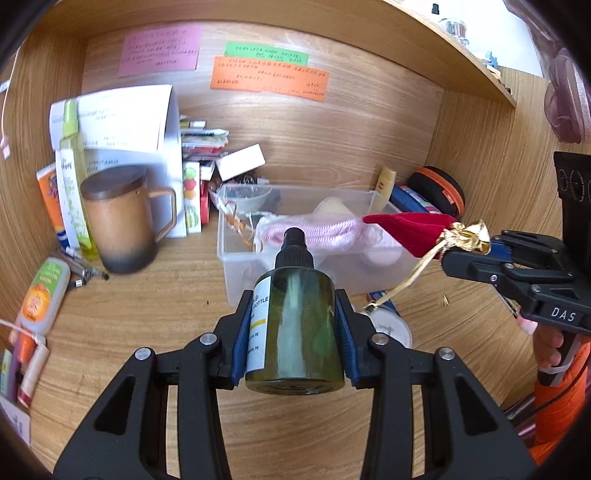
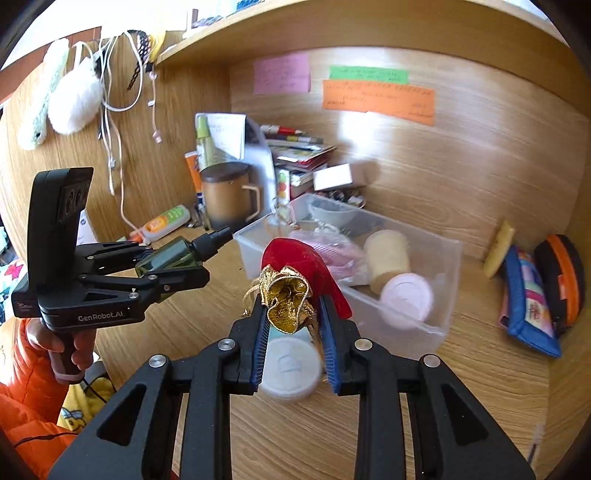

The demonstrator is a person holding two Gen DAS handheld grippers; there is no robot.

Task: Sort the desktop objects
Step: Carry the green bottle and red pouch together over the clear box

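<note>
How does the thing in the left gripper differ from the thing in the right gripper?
The left gripper holds a hard green spray bottle; the right gripper holds a soft red pouch. The bottle has a black nozzle; the pouch has a gold neck. Both are off the desk, near the clear bin.

Home study nook, likely a bedroom or dorm desk: wood-grain worktop boxed in by matching side panels with a shelf overhead. Handwritten coloured notes stuck on the back panel, lidded mug, stacked booklets and toiletry tubes. Charging cables and a fluffy white thing hang on the side wall, clear plastic bin holds personal bits.
</note>
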